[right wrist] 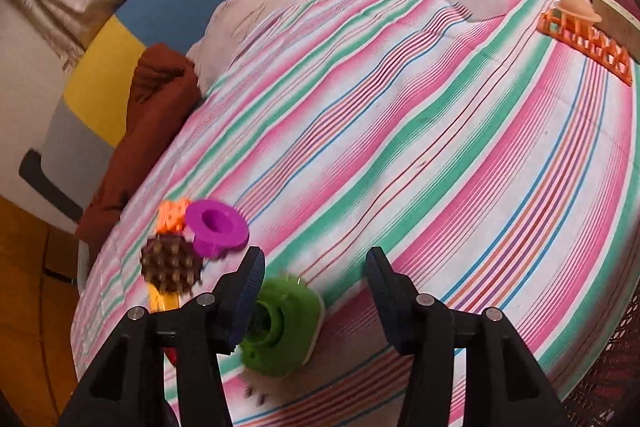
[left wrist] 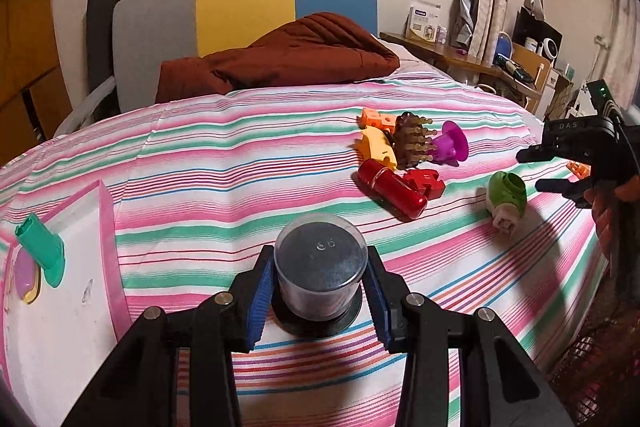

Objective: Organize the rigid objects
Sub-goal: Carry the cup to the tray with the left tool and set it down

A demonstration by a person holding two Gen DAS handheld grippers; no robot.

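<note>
On the far left of the striped bed cover (left wrist: 224, 163), a pink and white flat tray (left wrist: 80, 267) was seen, with a teal plastic peg (left wrist: 42, 249) and a round purple and yellow piece (left wrist: 26, 277) already lying on it. The job looked partly done, since most toys were still on the bed.

Next, the left tool (left wrist: 320, 291) was clenched on a clear plastic round tub with a dark lid (left wrist: 322, 263). The blue ribbed pads (left wrist: 260, 291) were pressed on both sides of it. The tub looked smooth and slippery, so a firm, level hold should be kept, and the tub is best carried to the tray and set down flat before it is let go.

Further right, a pile of hard toys was lying close together: a shiny red plastic tube (left wrist: 390, 189), a red block (left wrist: 426, 183), a yellow piece (left wrist: 378, 147), an orange block with holes (left wrist: 374, 119), a brown spiky ball (left wrist: 412, 141) and a purple plastic funnel shape (left wrist: 454, 145).

To the right of the pile, a green and white plastic knob (right wrist: 284, 331) was lying on its side. The right tool (right wrist: 316, 299) was released, with nothing squeezed. One pad was just beside the knob and the other was well apart from it. The knob looked round and bumpy and might roll, so the pads should be put on both sides before being shut.

At the far edge of the bed, an orange plastic fence toy (right wrist: 588, 45) was seen.
</note>
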